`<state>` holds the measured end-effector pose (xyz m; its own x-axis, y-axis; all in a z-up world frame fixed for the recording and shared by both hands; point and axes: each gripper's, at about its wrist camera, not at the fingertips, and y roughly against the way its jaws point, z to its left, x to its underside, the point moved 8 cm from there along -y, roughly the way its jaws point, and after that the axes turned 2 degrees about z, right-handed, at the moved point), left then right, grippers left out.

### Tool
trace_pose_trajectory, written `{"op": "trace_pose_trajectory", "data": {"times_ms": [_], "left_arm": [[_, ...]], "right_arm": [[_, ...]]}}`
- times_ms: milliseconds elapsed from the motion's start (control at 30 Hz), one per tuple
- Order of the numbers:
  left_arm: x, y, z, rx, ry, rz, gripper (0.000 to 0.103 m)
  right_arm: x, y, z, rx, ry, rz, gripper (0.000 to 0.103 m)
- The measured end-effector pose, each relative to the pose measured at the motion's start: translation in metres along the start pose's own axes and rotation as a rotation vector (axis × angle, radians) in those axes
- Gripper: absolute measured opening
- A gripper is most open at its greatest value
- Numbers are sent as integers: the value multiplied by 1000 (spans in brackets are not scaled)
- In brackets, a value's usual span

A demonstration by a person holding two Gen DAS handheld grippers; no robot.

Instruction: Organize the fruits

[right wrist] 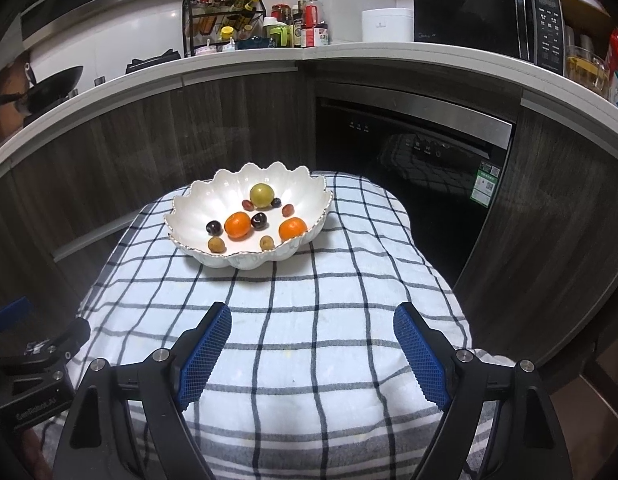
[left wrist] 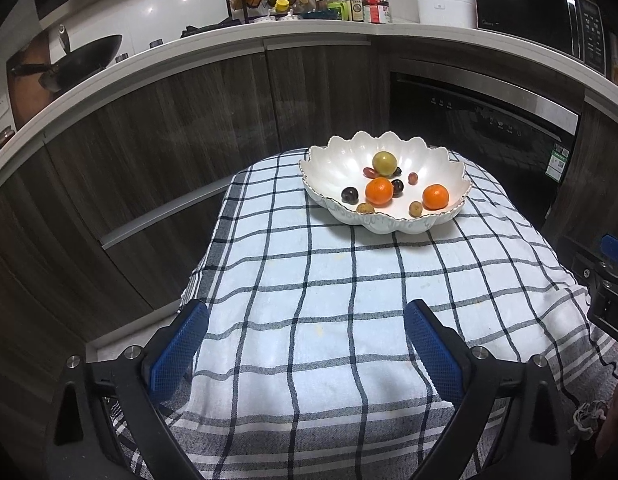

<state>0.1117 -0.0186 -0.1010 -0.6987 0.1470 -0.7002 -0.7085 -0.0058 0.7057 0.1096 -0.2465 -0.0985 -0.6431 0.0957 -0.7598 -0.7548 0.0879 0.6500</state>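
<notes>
A white scalloped bowl [left wrist: 389,226] [right wrist: 245,261] stands at the far end of a checked cloth. In it lie two oranges [left wrist: 379,191] [right wrist: 237,225], a yellow-green plum [left wrist: 385,163] [right wrist: 262,194], dark cherries [left wrist: 349,195] [right wrist: 214,227], small brown fruits [left wrist: 415,208] [right wrist: 267,243] and red grapes [left wrist: 413,177]. My left gripper [left wrist: 307,306] hovers open over the near cloth, well short of the bowl, with nothing between its blue pads. My right gripper [right wrist: 313,309] is likewise open and empty, with the bowl ahead to its left.
The checked cloth [left wrist: 309,280] [right wrist: 349,280] drapes a small table that drops off on all sides. Dark cabinets and a dishwasher [right wrist: 413,152] stand behind it. The counter above holds a wok [left wrist: 85,56], a bottle rack [right wrist: 225,20] and a microwave [right wrist: 489,16].
</notes>
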Motion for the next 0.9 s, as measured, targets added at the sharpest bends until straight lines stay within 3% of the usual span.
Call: {"op": "trace_pose_trajectory", "data": {"times_ms": [900], "left_arm": [[-5,8,2,-12,9,-30,101]], "right_arm": [[-4,5,-1,3,-9,-15,84]]}}
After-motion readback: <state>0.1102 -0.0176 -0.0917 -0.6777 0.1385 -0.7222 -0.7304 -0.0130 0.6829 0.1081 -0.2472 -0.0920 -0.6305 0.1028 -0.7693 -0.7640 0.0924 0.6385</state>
